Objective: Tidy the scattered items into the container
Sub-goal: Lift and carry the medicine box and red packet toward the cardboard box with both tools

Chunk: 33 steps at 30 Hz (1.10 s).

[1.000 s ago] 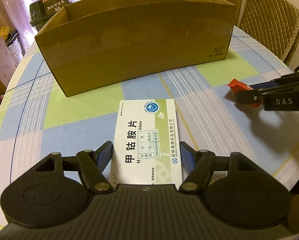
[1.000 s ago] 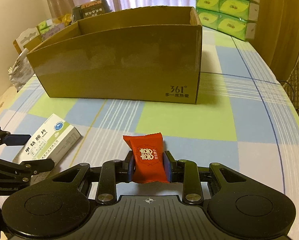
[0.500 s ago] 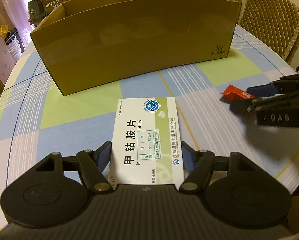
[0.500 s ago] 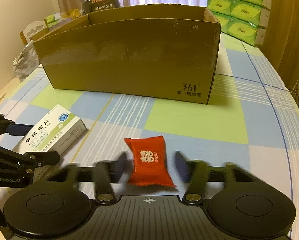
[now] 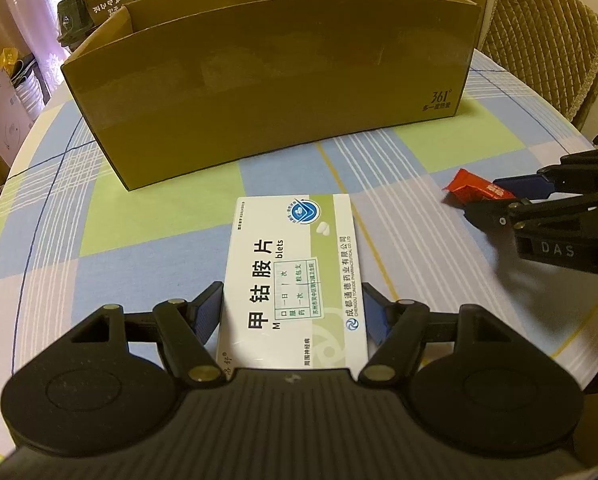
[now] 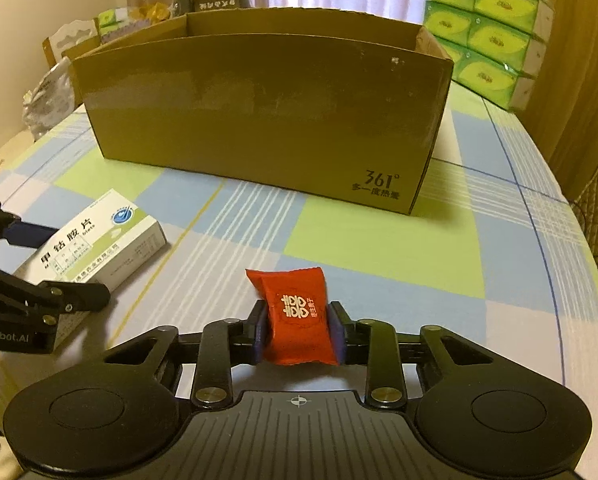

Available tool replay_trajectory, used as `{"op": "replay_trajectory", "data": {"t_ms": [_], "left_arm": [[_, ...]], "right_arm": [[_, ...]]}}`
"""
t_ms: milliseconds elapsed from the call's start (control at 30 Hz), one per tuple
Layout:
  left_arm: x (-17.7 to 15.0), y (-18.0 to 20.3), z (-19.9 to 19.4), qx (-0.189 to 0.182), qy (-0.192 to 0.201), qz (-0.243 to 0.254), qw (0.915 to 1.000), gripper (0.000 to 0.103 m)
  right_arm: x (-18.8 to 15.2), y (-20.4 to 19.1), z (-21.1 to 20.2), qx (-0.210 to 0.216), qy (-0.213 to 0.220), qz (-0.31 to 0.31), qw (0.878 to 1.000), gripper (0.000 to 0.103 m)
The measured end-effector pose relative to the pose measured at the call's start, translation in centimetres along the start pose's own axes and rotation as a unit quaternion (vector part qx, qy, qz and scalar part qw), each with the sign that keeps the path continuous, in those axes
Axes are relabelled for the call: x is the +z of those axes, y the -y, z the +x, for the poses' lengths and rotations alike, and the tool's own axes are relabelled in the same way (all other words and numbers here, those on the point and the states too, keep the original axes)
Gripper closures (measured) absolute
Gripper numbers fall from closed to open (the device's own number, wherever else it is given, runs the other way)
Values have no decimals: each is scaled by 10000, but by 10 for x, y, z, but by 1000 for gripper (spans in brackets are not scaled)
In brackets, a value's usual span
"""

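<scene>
Fingers point(image 6: 299, 330) clamping red packet point(image 6: 296, 318); others point(image 5: 293, 312) gripping "blets" box point(image 5: 295, 276); "361°" carton point(image 5: 259, 80).

- Cardboard box point(image 5: 267, 80) — the container: long, open-topped, brown, "361°" printed at the lower right of its near wall. Stands upright on the checked tablecloth, toward the far side. Inside not visible.
- Medicine carton point(image 5: 295, 276) — flat white-and-green pack, black Chinese lettering, round blue logo. Lies face up on the cloth in front of the box, well apart from it, long axis pointing roughly toward it.
- Red candy packet point(image 6: 299, 316) — small pillow-shaped wrapper, white double-happiness emblem on top. To the right of the carton, apart from it, near end raised slightly off the cloth.
</scene>
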State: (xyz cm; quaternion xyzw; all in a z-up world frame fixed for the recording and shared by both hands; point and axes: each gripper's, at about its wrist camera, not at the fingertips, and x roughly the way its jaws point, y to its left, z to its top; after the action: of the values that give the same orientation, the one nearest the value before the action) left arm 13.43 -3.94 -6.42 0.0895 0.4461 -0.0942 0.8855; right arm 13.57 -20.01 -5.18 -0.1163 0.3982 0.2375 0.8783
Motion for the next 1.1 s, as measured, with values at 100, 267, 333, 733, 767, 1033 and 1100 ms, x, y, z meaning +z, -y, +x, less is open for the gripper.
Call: {"op": "replay_trajectory", "data": {"t_ms": [100, 267, 333, 733, 767, 1033, 1100], "left_arm": [[-1, 0, -3, 45, -1, -19, 10000, 37], [0, -3, -10, 35, 60, -50, 10000, 37], [0, -4, -14, 46, 100, -71, 9999, 37], [12, -7, -49, 41, 484, -172, 9987, 36], [14, -8, -53, 33, 528, -184, 9984, 36], [43, -15, -82, 75, 983, -134, 9950, 36], [52, -18, -87, 79, 1079, -139, 9940, 37]], "right_arm": [[-2, 1, -4, 30, 7, 81, 10000, 70], [0, -1, -13, 44, 56, 179, 9998, 70], [1, -3, -18, 57, 96, 202, 9997, 70], [24, -11, -58, 26, 587, 191, 9981, 70], [27, -11, -61, 18, 641, 175, 9978, 70], [64, -6, -86, -98, 1124, 107, 9936, 70], [72, -4, -90, -120, 1218, 98, 9924, 70]]}}
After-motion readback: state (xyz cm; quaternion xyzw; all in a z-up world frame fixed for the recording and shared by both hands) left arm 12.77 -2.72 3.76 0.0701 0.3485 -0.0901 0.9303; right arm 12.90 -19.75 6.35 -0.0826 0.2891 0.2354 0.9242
